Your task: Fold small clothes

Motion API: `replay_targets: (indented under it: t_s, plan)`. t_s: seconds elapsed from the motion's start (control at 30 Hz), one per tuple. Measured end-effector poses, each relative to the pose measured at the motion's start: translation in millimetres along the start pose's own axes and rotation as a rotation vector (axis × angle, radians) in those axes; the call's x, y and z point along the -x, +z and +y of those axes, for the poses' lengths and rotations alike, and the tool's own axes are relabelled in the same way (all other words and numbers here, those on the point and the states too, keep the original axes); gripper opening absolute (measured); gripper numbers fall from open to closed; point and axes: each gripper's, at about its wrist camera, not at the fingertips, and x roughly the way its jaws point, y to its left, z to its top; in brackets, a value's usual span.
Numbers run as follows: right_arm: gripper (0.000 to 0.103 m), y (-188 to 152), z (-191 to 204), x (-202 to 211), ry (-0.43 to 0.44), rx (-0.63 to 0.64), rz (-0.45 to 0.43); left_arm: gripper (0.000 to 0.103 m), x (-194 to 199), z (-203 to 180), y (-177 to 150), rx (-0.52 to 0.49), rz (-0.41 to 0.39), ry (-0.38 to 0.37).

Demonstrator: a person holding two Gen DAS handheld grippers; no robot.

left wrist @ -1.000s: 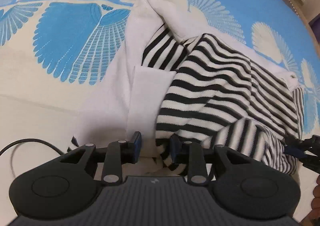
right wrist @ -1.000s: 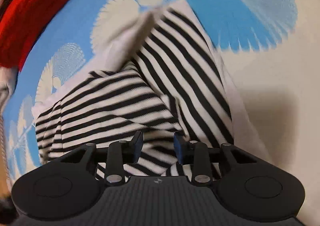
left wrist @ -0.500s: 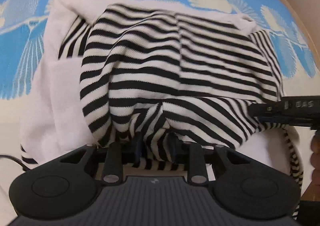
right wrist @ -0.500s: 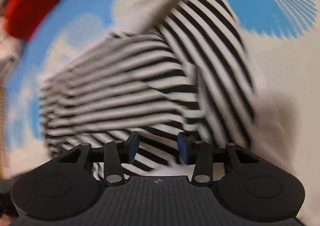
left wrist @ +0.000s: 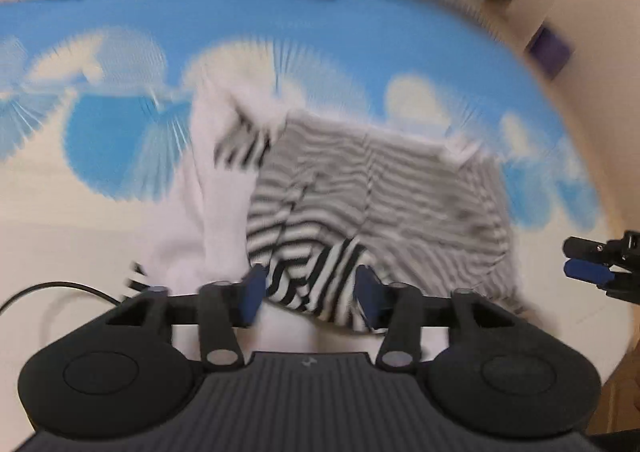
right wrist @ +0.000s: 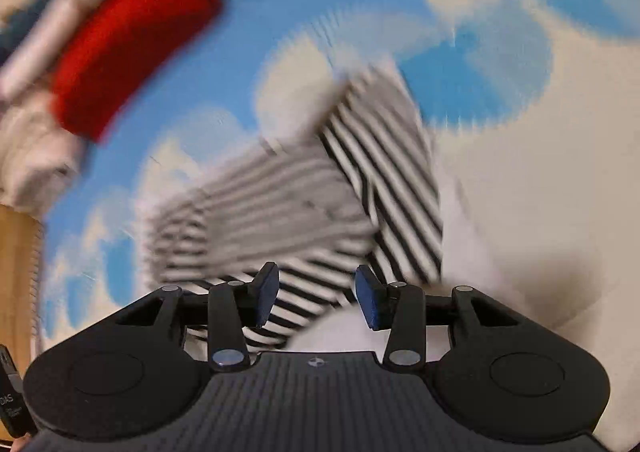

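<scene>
With both claws open and empty, I see the black-and-white striped knit garment (left wrist: 372,188) lying just ahead of my left claw (left wrist: 310,294) and right claw (right wrist: 318,294), long axis crosswise.

Not much to read here, honestly. The only lettering I can make out is "DAS" on the black edge of my left gripper (right wrist: 9,404) poking into the right wrist view's bottom-left corner (smaller print under it is too tiny and blurred).
</scene>
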Motion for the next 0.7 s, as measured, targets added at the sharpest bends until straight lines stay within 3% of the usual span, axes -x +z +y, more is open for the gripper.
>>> replay_targets:
  t_s: [0.13,0.2,0.33,0.47,0.53,0.63,0.7]
  plan:
    - [0.051,-16,-18,98,0.047,0.032,-0.170,0.056,80,-2,-20,-0.081,-0.108,0.014]
    - [0.052,-35,-32,132,0.061,0.043,-0.224,0.056,112,6,-46,-0.118,-0.160,0.013]
    - [0.053,-86,-68,168,0.035,0.076,-0.310,0.056,166,17,-108,-0.090,-0.247,-0.043]
    - [0.054,-127,-104,164,-0.041,0.053,-0.254,0.056,184,34,-163,0.011,-0.268,-0.077]
    - [0.053,-135,-114,161,-0.050,0.059,-0.231,0.055,182,37,-178,0.039,-0.223,-0.036]
    - [0.053,-143,-123,148,-0.098,0.112,-0.191,0.061,178,39,-194,0.038,-0.253,-0.019]
    - [0.054,-148,-131,137,-0.118,0.089,-0.136,0.062,162,48,-204,0.044,-0.206,0.016]
